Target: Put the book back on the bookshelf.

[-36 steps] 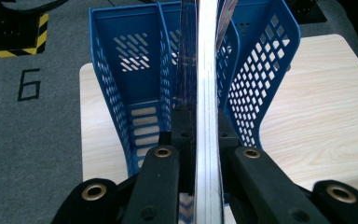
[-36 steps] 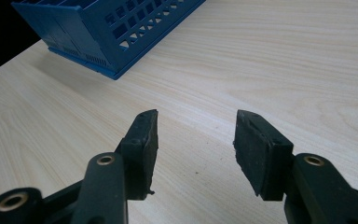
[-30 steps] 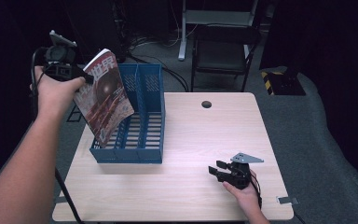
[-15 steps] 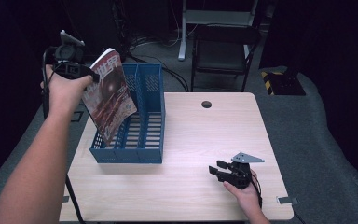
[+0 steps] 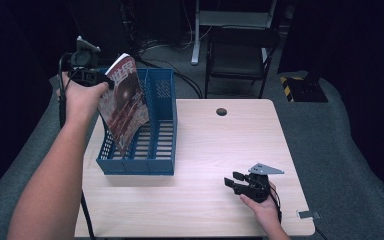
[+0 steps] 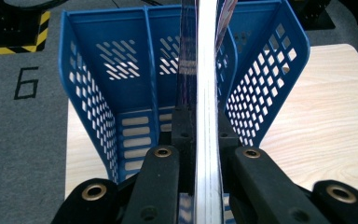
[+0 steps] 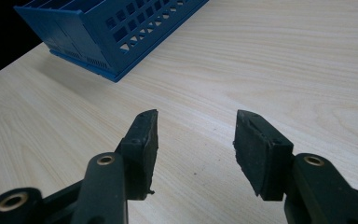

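A magazine (image 5: 124, 102) with a dark red cover hangs tilted over the blue slotted file rack (image 5: 156, 150), its lower edge down inside the left part of the rack. My left gripper (image 5: 102, 82) is shut on the magazine's upper left edge. In the left gripper view the magazine (image 6: 204, 70) runs edge-on between the jaws of the left gripper (image 6: 200, 128), above the rack's dividers (image 6: 149, 65). My right gripper (image 5: 231, 181) rests low at the table's front right, open, with nothing between its fingers (image 7: 145, 135); the right gripper (image 7: 196, 135) points toward the rack (image 7: 121, 28).
The rack stands on the left half of a light wood table (image 5: 220, 145) with a round cable hole (image 5: 221, 111) near its far edge. A dark chair (image 5: 237, 55) stands behind the table. Grey floor (image 6: 23, 116) lies to the left of the table.
My left hand has carried the magazine to the right and a little down, deeper over the rack. The right gripper has stayed where it was.
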Demonstrator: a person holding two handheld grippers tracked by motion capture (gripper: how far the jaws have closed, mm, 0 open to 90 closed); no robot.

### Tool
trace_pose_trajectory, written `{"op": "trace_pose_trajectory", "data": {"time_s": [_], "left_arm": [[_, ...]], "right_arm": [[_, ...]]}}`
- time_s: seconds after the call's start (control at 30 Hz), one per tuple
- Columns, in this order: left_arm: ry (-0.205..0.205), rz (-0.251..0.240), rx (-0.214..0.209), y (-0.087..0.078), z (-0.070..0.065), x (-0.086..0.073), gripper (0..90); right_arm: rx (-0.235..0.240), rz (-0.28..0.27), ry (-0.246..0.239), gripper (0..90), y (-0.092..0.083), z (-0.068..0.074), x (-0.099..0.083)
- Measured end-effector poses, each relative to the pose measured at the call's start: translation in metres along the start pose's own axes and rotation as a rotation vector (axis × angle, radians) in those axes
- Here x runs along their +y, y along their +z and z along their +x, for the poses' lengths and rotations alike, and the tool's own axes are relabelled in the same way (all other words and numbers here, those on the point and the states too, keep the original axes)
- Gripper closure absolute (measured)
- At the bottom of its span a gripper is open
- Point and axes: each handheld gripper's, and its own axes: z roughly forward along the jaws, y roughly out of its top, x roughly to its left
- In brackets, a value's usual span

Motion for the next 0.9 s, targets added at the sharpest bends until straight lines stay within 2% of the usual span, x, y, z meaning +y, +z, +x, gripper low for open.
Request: {"op": "trace_pose_trajectory", "data": {"time_s": [0.27, 0.47, 0.77, 0.87, 0.9], "left_arm": [[-0.001, -0.012, 0.010, 0.015, -0.004, -0.003, 84.1], [-0.005, -0.001, 0.005, 0.022, -0.002, -0.004, 84.2], [-0.044, -0.010, 0.007, 0.039, 0.001, -0.011, 84.2], [-0.036, -0.004, 0.010, 0.043, 0.002, -0.012, 84.2], [-0.046, -0.008, 0.012, 0.045, 0.001, -0.013, 84.1]], "right_arm": [[0.006, 0.004, -0.005, 49.2, 0.001, 0.000, 0.000], [0.004, 0.004, 0.000, 49.2, 0.000, 0.000, 0.000], [0.005, 0.004, -0.003, 49.2, 0.000, 0.000, 0.000], [0.005, 0.003, 0.000, 49.2, 0.000, 0.000, 0.000], [0.004, 0.002, -0.006, 49.2, 0.000, -0.001, 0.000]]}}
